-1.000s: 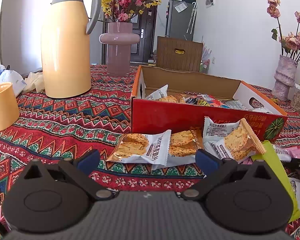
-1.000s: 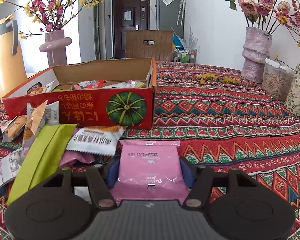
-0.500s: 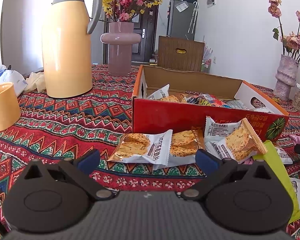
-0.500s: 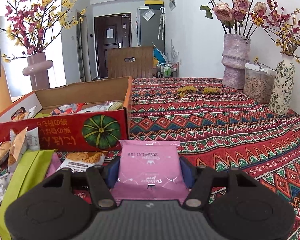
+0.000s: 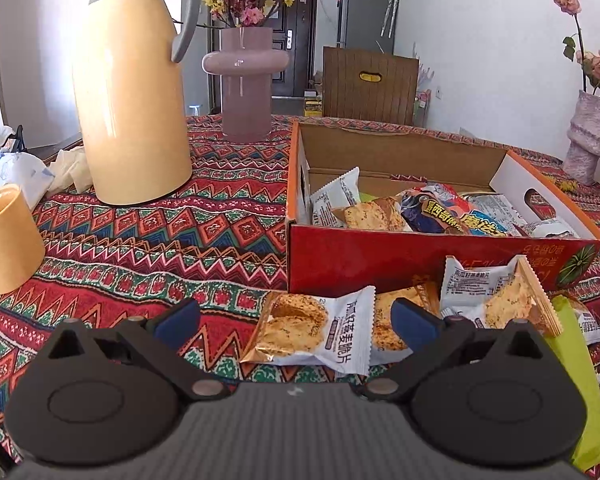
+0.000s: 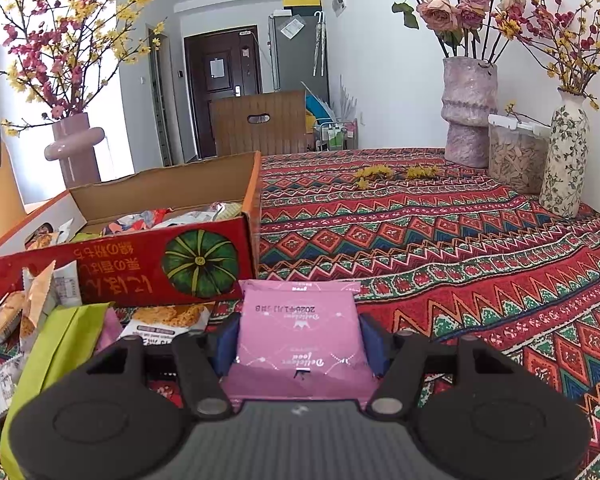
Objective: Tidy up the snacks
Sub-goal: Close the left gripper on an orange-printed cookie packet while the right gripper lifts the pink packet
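Observation:
My right gripper [image 6: 299,338] is shut on a pink snack packet [image 6: 300,328], lifted above the tablecloth just right of the red cardboard box [image 6: 132,272]. That box [image 5: 380,264] holds several snack packs. In front of it lie a white crisp-biscuit pack [image 5: 320,336], a second biscuit pack [image 5: 496,296] and a green packet [image 5: 572,376]. My left gripper [image 5: 296,320] is open, its blue pads on either side of the white biscuit pack without touching it.
A tall yellow thermos jug [image 5: 132,92], a yellow cup [image 5: 4,236] and a mauve vase [image 5: 246,80] stand left of the box. Flower vases [image 6: 470,112] and a clear jar [image 6: 516,156] line the right wall. A patterned cloth covers the table [image 6: 460,248].
My right gripper has lifted the pink packet off the pile and swung its view to the right. My left gripper has risen and edged forward over the white biscuit pack.

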Action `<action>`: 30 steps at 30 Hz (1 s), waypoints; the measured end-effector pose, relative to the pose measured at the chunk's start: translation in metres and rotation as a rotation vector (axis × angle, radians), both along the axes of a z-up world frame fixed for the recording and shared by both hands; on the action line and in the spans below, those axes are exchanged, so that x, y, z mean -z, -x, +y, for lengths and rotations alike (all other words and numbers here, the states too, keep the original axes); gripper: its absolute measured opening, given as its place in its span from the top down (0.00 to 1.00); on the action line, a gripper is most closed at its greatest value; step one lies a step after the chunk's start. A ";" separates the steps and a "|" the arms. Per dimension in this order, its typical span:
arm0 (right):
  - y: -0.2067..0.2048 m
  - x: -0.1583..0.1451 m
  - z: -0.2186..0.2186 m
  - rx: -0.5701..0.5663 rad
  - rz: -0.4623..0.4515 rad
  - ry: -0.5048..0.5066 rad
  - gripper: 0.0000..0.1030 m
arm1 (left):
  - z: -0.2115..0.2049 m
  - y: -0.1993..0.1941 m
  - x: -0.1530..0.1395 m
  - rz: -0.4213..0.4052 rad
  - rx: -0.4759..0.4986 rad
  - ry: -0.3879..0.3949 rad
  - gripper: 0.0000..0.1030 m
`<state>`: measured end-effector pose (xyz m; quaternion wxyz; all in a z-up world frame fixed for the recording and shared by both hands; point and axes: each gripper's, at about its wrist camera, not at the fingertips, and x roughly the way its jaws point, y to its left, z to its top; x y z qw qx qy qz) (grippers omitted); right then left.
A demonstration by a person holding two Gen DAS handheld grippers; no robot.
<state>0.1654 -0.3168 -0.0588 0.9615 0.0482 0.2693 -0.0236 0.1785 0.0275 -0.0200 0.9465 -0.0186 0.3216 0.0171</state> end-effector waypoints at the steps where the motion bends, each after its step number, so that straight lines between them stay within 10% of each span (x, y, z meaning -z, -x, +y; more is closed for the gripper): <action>1: 0.000 0.000 0.000 0.000 -0.001 -0.001 0.41 | 0.000 -0.005 0.002 0.014 0.006 -0.004 0.00; 18: 0.001 0.000 -0.002 0.000 -0.006 -0.015 0.47 | 0.018 -0.028 0.027 0.113 -0.018 -0.014 0.13; 26: 0.000 0.001 0.000 -0.007 0.002 -0.013 0.47 | 0.012 -0.023 0.026 0.094 0.002 -0.038 0.37; 30: 0.000 0.001 0.002 -0.015 0.004 -0.008 0.32 | 0.012 -0.018 0.023 0.088 0.013 -0.031 0.72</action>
